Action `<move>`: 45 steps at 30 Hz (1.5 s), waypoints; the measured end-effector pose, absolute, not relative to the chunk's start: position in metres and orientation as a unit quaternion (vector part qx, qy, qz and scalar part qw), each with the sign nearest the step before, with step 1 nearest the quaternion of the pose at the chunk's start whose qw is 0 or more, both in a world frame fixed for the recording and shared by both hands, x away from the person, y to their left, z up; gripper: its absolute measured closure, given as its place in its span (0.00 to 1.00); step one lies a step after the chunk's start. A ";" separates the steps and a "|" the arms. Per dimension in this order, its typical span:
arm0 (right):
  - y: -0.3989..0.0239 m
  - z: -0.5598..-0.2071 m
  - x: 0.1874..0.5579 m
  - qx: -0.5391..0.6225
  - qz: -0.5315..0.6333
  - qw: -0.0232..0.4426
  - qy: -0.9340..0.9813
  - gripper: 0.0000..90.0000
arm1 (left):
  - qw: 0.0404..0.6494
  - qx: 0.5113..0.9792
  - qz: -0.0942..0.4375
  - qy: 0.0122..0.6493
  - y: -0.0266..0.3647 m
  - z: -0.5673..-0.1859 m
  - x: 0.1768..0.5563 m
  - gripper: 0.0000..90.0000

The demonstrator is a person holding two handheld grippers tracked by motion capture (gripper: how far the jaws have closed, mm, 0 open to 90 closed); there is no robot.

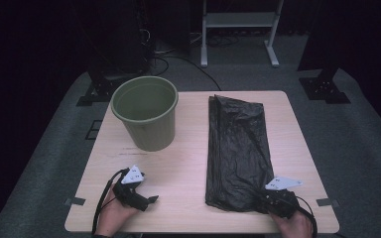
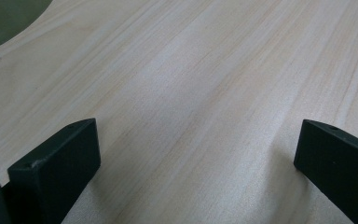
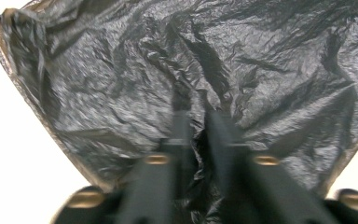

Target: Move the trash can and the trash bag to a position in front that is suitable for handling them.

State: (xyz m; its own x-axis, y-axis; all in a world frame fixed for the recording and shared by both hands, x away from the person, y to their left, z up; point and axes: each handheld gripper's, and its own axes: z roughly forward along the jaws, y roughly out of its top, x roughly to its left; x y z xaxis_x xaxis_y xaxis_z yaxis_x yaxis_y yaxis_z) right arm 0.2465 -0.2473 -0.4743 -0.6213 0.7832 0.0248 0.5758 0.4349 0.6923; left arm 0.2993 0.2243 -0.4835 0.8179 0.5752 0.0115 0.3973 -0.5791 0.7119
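Black plastic bag [image 1: 238, 148]: lies flat and crinkled on the right half of the wooden table [image 1: 188, 168], stretched lengthwise from the far edge toward the near edge, well apart from the bin. Right gripper [image 1: 267, 202]: sits at the bag's near right corner, held in the person's right hand [image 1: 295, 223] at the near table edge; in the right gripper view its jaws stand nearly together and a pinched ridge of the bag's film [image 3: 196, 154] runs between them, so the gripper [image 3: 199, 116] is clamped on the bag. Left gripper [image 1: 149, 200]: rests low over the bare table at the near left, held in the left hand [image 1: 114, 214]; in the left gripper view its jaws stand wide apart with nothing but wood grain between them [image 2: 196, 140]. Green bin [image 1: 146, 111]: upright on the far left part of the table, mouth open upward.
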 end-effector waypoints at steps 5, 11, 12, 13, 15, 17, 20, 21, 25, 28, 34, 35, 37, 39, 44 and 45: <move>-0.255 -0.472 0.251 0.411 0.327 0.157 0.836 1.00 | 0.367 0.880 0.122 0.276 0.224 -0.484 0.299 0.00; -0.283 -0.465 0.269 0.439 0.314 0.189 0.821 0.99 | 0.366 0.880 0.122 0.276 0.224 -0.484 0.299 0.00; -0.283 -0.465 0.269 0.439 0.314 0.189 0.821 0.99 | 0.366 0.880 0.122 0.276 0.224 -0.484 0.299 0.00; -0.288 -0.465 0.272 0.443 0.311 0.197 0.817 0.99 | 0.366 0.880 0.122 0.276 0.224 -0.484 0.299 0.00; -0.300 -0.464 0.279 0.456 0.301 0.211 0.811 0.98 | 0.366 0.880 0.122 0.276 0.224 -0.484 0.299 0.00; -0.316 -0.463 0.285 0.476 0.296 0.221 0.798 0.92 | 0.366 0.880 0.122 0.276 0.224 -0.484 0.299 0.00; -0.322 -0.458 0.283 0.485 0.307 0.226 0.787 0.84 | 0.366 0.880 0.122 0.277 0.224 -0.484 0.299 0.00; -0.324 -0.451 0.280 0.485 0.328 0.232 0.776 0.74 | 0.366 0.880 0.122 0.277 0.224 -0.484 0.299 0.00; -0.309 -0.439 0.278 0.468 0.359 0.224 0.776 0.62 | 0.366 0.880 0.122 0.277 0.224 -0.484 0.299 0.00; -0.297 -0.436 0.280 0.458 0.364 0.221 0.780 0.56 | 0.366 0.880 0.122 0.277 0.224 -0.484 0.299 0.00; -0.251 -0.433 0.303 0.421 0.380 0.190 0.801 0.52 | 0.366 0.880 0.122 0.277 0.224 -0.484 0.299 0.00; -0.245 -0.434 0.307 0.419 0.376 0.188 0.805 0.52 | 0.366 0.880 0.122 0.277 0.224 -0.484 0.299 0.00; -0.234 -0.436 0.315 0.415 0.377 0.180 0.808 0.51 | 0.366 0.880 0.122 0.277 0.224 -0.484 0.299 0.00; -0.224 -0.438 0.325 0.413 0.381 0.173 0.809 0.50 | 0.366 0.880 0.122 0.277 0.224 -0.484 0.299 0.00; -0.200 -0.446 0.346 0.411 0.371 0.157 0.818 0.46 | 0.366 0.880 0.122 0.277 0.224 -0.484 0.299 0.00; -0.196 -0.448 0.349 0.411 0.367 0.158 0.819 0.46 | 0.366 0.880 0.122 0.277 0.224 -0.484 0.299 0.00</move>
State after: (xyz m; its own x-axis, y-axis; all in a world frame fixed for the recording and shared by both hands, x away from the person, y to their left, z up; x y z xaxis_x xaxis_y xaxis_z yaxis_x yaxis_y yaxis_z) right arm 0.3493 -0.1957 -0.4479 -0.6114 0.7901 0.0424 0.5579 0.3925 0.7312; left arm 0.2993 0.2242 -0.4835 0.8168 0.5768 0.0112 0.3984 -0.5780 0.7122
